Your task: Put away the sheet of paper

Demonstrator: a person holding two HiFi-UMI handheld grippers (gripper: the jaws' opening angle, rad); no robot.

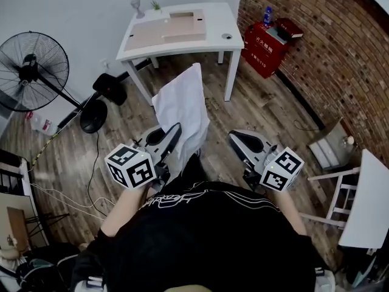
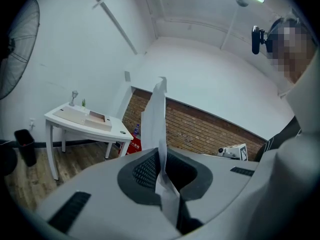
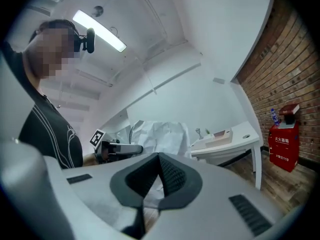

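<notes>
Bright, even light from the ceiling lamp (image 3: 100,31); glare beside it, fisheye-bent edges, shadows apparently soft.

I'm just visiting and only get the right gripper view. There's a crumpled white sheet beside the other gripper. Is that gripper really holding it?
Observer: Yes. The left gripper view shows the left gripper with its jaws shut on the sheet of paper, which stands up between them.
Operator: Anything off to the left that I can't see?
Observer: The head view shows a black standing fan on the wooden floor there.
Operator: And my own gripper?
Observer: From above, the right gripper sits to the right of the sheet, clear of it.
</notes>
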